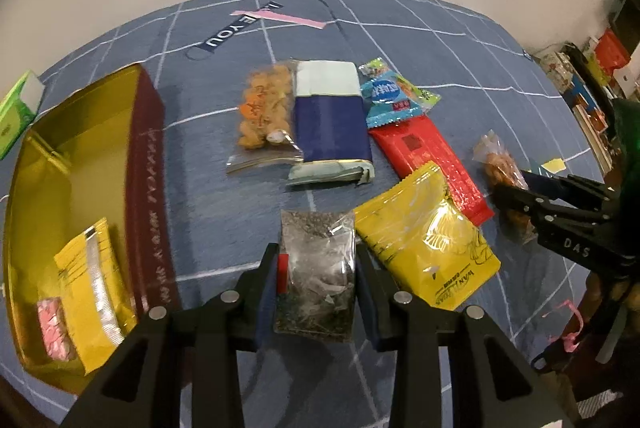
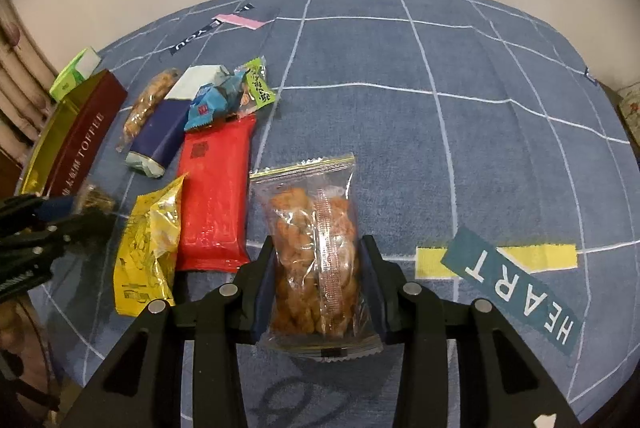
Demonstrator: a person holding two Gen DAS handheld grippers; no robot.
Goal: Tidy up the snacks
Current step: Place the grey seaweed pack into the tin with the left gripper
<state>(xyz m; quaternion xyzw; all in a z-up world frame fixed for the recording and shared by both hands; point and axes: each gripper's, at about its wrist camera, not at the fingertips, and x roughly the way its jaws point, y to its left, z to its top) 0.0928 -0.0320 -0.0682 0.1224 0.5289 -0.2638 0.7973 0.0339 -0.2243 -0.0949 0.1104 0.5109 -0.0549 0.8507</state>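
Note:
My left gripper point(image 1: 316, 260) is shut on a clear packet of dark seeds point(image 1: 316, 276), held above the cloth beside the open gold-lined toffee box point(image 1: 44, 164). The box holds a yellow packet point(image 1: 92, 292) and a pink sweet point(image 1: 54, 328). My right gripper point(image 2: 318, 252) is shut on a clear bag of orange fried snacks point(image 2: 316, 260). It shows at the right of the left wrist view point(image 1: 516, 192). On the cloth lie a yellow bag point(image 1: 428, 236), a red packet point(image 1: 432, 164), a navy-and-white packet point(image 1: 332, 124), a blue packet point(image 1: 392, 96) and a clear nut bag point(image 1: 264, 108).
A blue checked cloth point(image 2: 460, 148) covers the table, with a "HEART" label point(image 2: 516, 292) at the right. A green box point(image 1: 16, 112) sits behind the toffee box. A cluttered shelf point(image 1: 588, 80) stands beyond the table's right edge. A pink ribbon point(image 1: 568, 332) hangs at the lower right.

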